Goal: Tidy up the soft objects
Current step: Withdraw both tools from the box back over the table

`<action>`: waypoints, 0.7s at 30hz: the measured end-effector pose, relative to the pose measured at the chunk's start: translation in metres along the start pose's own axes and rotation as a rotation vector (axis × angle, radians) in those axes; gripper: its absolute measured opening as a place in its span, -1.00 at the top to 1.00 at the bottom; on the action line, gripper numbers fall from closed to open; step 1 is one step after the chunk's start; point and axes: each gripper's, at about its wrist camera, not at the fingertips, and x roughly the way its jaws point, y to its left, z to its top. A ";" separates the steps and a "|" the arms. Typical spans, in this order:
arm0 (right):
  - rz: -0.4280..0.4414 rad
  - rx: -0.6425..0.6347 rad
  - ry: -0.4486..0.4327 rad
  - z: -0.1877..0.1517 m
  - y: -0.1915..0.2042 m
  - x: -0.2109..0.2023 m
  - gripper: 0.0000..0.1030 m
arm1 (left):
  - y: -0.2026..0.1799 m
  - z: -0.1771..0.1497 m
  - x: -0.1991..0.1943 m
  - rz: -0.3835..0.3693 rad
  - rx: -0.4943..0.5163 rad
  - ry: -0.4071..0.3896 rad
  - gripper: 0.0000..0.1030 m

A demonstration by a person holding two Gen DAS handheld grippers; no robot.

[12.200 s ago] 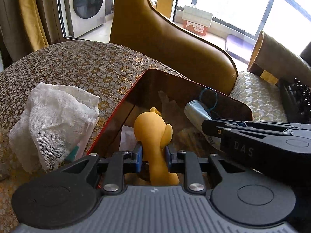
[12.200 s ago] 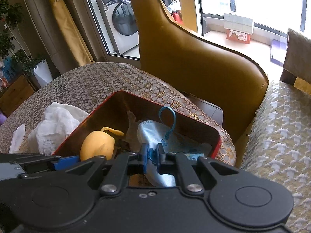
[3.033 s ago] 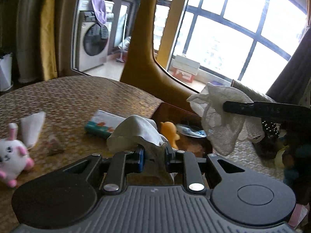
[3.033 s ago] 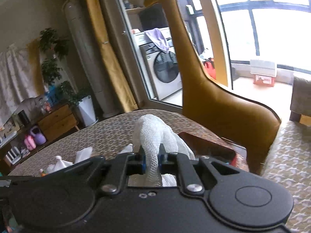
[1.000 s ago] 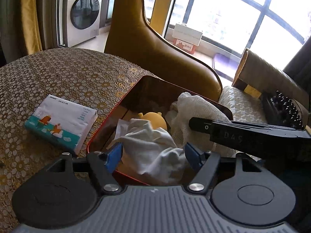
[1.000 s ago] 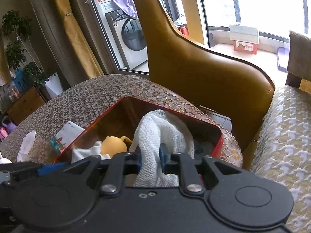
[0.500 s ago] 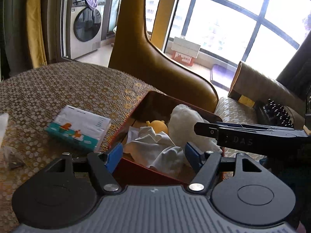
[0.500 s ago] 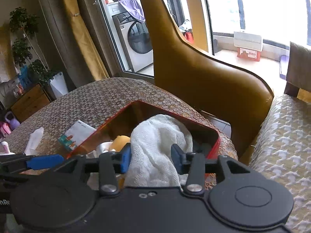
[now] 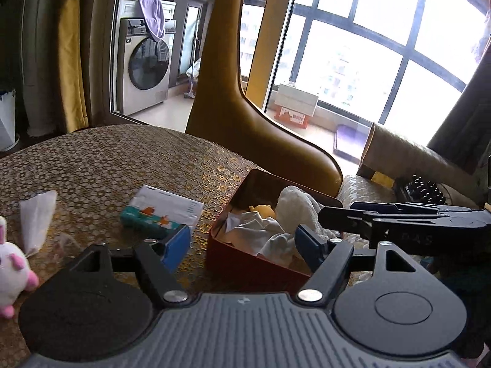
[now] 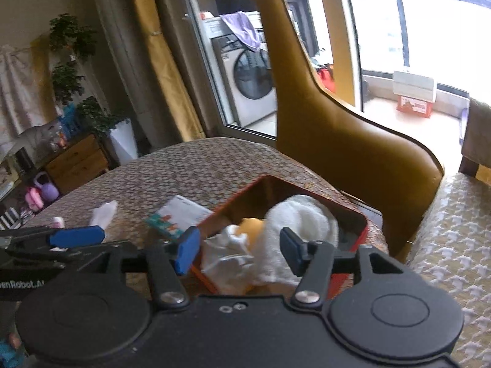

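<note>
Patterned table (image 9: 122, 159) fills my left view: left gripper (image 9: 242, 247) spread wide and empty, cloths (image 9: 270, 233) and yellow toy (image 9: 264, 210) in the red box (image 9: 245, 263). Right view: right gripper (image 10: 239, 250) likewise agape above the gauze (image 10: 294, 224).

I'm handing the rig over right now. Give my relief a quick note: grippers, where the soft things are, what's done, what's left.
Left gripper: open, empty, held back from the red box.
Right gripper: open, empty, above the box's near edge.
In the box: gauze cloth, white cloth, yellow toy.
On the table: tissue pack, plush bunny, white tissue.
Done: both cloths and the toy are boxed.
Left: probably the bunny, tissue and pack.
</note>
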 end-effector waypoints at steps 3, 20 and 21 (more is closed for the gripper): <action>0.031 -0.018 0.000 0.000 0.014 -0.006 -0.31 | 0.009 -0.001 -0.015 0.016 -0.003 -0.011 -0.58; 0.132 -0.099 0.015 -0.001 0.086 -0.008 -0.71 | 0.096 0.007 -0.069 0.104 -0.096 -0.038 -0.79; 0.138 -0.105 0.018 -0.001 0.090 -0.007 -0.72 | 0.102 0.009 -0.072 0.107 -0.104 -0.042 -0.90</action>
